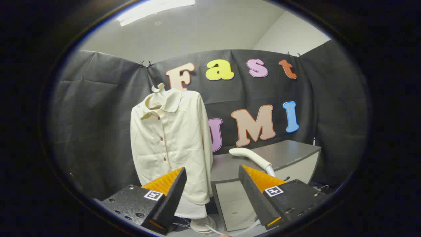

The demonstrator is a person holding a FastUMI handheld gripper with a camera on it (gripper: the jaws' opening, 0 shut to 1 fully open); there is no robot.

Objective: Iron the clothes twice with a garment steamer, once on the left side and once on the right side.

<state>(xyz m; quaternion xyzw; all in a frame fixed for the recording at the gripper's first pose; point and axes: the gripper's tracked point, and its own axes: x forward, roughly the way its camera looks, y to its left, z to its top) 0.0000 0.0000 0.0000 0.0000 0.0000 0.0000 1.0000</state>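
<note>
While nothing sits between them, gripper (pixel 212 172) fingers spread wide and empty, ridged wedge pads angled inward, probably readied to take the steamer. Just ahead and below: round pale stand base (pixel 202 225) with thin white cords trailing, likely holding the shirt up. Beyond the left finger: cream shirt (pixel 171 144) on a hanger, smooth woven cloth, collar folded, small dark red buttons down the front, hung facing out so both sides can be reached. Beyond the right finger: steamer (pixel 250 157), white, curved, glossy plastic, lying on a matte grey cabinet (pixel 289 154), within easy reach. Not yet grasped; ironing not begun, by the look of it.
</note>
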